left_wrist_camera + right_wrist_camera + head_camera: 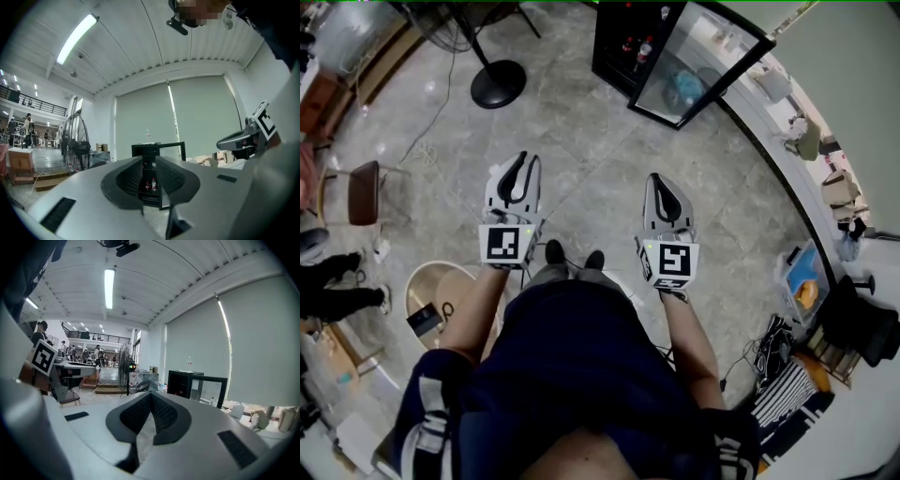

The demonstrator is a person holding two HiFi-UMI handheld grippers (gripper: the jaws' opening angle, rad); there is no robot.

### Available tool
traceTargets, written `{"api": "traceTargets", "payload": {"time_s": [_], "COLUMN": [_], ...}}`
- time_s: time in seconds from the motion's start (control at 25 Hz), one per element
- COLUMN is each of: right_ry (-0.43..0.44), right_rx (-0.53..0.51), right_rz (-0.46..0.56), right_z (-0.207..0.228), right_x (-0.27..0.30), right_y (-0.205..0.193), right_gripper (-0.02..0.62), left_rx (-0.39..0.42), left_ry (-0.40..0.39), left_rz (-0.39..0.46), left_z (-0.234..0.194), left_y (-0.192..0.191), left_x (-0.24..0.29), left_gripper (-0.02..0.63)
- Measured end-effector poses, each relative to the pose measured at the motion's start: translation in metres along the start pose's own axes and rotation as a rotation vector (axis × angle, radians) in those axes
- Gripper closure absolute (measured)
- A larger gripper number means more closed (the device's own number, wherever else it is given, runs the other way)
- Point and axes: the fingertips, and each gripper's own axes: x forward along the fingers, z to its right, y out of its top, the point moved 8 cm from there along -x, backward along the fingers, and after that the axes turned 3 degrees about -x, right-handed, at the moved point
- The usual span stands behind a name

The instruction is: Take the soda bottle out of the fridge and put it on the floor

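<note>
Left tool [149, 159], ribbed jaws slightly apart, boxy glass-door fridge [146, 150] beyond

This is a big open workshop hall, not a home. In the left gripper view a ribbed ceiling [197, 42] carries a long tube light [77, 38] at upper left, and a tall pedestal fan [75, 143] stands at mid left. Grey roller blinds [197, 117] fill the far wall. The right gripper view shows a railed mezzanine [93, 337] at left, with people [97, 352] below it (too small to tell more). In the head view, loose cables [427, 131] trail over a stone-tile floor [581, 141] at upper left, and a glass-door fridge [623, 42] stands at the top.
</note>
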Motion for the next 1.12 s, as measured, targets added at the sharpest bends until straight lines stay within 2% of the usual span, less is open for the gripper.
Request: {"api": "traceTargets", "payload": {"time_s": [0.08,0.16,0.24,0.36,0.44,0.84,1.0,1.12], "right_ry": [0.008,0.014,0.018,0.030,0.036,0.070,0.058,0.027], "right_rx": [0.001,0.003,0.008,0.011,0.012,0.011,0.013,0.011], "right_rz": [0.003,0.005,0.004,0.002,0.004,-0.004,-0.006,-0.004], "right_z": [0.003,0.006,0.010,0.014,0.017,0.037,0.031,0.028], "right_x": [0.000,0.001,0.003,0.005,0.005,0.016,0.038,0.076], "right_y": [0.000,-0.002,-0.004,-0.005,-0.005,-0.019,-0.022,-0.019], "right_gripper": [0.577,0.577,0.577,0.577,0.577,0.577,0.577,0.577], "left_rx": [-0.012,-0.014,-0.015,-0.047,-0.056,0.006,0.026,0.035], "left_ry": [-0.005,-0.020,-0.039,-0.051,-0.044,-0.069,-0.111,-0.151], "left_rz": [0.001,0.003,0.003,0.004,0.000,-0.009,-0.017,-0.007], "left_z": [0.002,0.005,0.008,0.010,0.010,0.015,-0.005,-0.035], "left_y": [-0.001,-0.003,-0.004,-0.003,-0.003,-0.013,-0.016,-0.018], "left_x": [0.003,0.008,0.015,0.024,0.027,0.071,0.104,0.146], "left_gripper": [0.479,0.451,0.370,0.302,0.288,0.284,0.284,0.284]}}
